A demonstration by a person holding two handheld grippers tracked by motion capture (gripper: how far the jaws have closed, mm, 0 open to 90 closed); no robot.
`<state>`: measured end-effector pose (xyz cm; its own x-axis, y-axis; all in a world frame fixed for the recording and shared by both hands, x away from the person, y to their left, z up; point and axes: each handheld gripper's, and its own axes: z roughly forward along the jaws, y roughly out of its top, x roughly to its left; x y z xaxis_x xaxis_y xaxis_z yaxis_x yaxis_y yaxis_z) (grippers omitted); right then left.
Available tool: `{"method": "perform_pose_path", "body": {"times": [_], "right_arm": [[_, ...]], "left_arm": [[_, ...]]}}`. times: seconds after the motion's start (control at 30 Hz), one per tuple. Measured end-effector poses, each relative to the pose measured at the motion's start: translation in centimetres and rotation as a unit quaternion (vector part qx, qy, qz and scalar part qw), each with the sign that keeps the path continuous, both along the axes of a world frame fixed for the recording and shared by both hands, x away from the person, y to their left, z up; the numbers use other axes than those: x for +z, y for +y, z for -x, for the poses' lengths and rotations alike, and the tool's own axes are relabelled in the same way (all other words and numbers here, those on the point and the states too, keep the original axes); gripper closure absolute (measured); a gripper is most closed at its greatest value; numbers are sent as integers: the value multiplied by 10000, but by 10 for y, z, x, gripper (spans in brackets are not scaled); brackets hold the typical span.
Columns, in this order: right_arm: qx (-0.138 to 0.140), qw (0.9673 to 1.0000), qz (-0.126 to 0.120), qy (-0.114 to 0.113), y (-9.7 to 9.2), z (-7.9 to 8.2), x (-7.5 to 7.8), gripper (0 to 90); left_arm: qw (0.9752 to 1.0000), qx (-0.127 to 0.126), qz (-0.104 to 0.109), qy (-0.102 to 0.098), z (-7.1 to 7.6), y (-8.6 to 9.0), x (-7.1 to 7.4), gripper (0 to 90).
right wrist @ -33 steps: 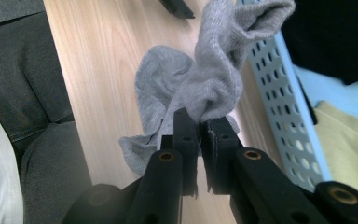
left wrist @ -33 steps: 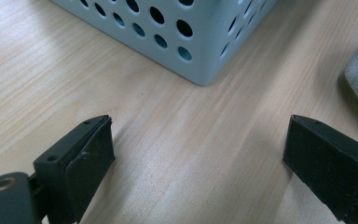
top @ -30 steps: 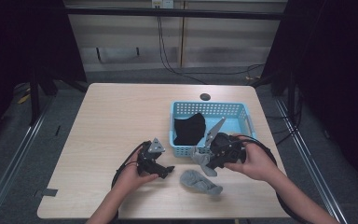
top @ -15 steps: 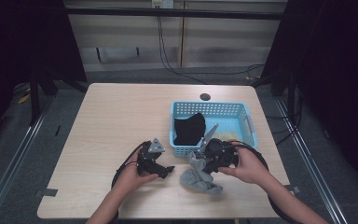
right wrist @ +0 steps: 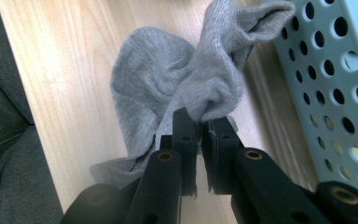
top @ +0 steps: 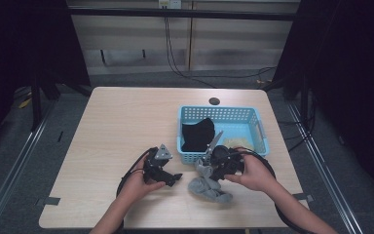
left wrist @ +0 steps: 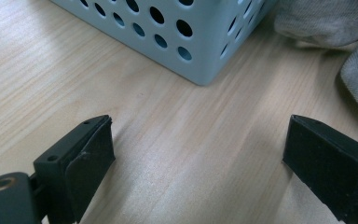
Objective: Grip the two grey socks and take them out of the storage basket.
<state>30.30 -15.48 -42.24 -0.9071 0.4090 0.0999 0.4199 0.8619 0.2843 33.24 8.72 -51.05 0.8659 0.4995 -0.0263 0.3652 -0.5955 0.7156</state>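
While the blue basket (top: 260,130) sits on the right half of the wooden table (top: 117,122), we take it as our landmark and find the grey sock (top: 209,187) lying on the tabletop just in front of its near wall, toward the person's side. Our right gripper (top: 213,171) is clamped on that sock: in the right gripper view the two black jaws stand pressed together with a fold of the grey sock (right wrist: 186,79) pinched between their tips, the rest of the cloth bunched on the wood beside the basket's (right wrist: 335,70) perforated wall. The sock rises in a short peak from the heap to the jaws, so part of it is lifted while most of it rests on the table. Our left gripper (top: 175,177) lies low over the table to the left of the basket's near left corner, just beside the sock but not touching it. In the left gripper view its jaws stand wide apart with bare wood between them, the basket's (left wrist: 186,37) corner ahead and the grey sock (left wrist: 354,60) at the upper right edge. Inside the basket we see a black garment (top: 198,135) against its left wall and a pale, yellowish item (top: 233,142) near the middle of its floor.
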Motion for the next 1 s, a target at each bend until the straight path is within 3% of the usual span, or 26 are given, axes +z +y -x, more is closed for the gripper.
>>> {"method": "perform_pose_path", "body": {"times": [0.43, 0.57, 0.63, 1.0], "right_arm": [[-30, 10000, 23, 35, 3, -4, -9, 816], [-253, 9997, -38, 50, 1, -4, -9, 644], [-241, 9997, -19, 56, 1, -4, -8, 630], [-488, 9981, -353, 106, -11, 1, -4, 330]], "left_arm": [[10000, -5, -6, -8, 0, 0, 0, 78], [10000, 2, 4, 2, 0, 0, 0, 79], [10000, 2, 4, 1, 0, 0, 0, 78], [10000, 2, 3, 5, 0, 0, 0, 78]]}}
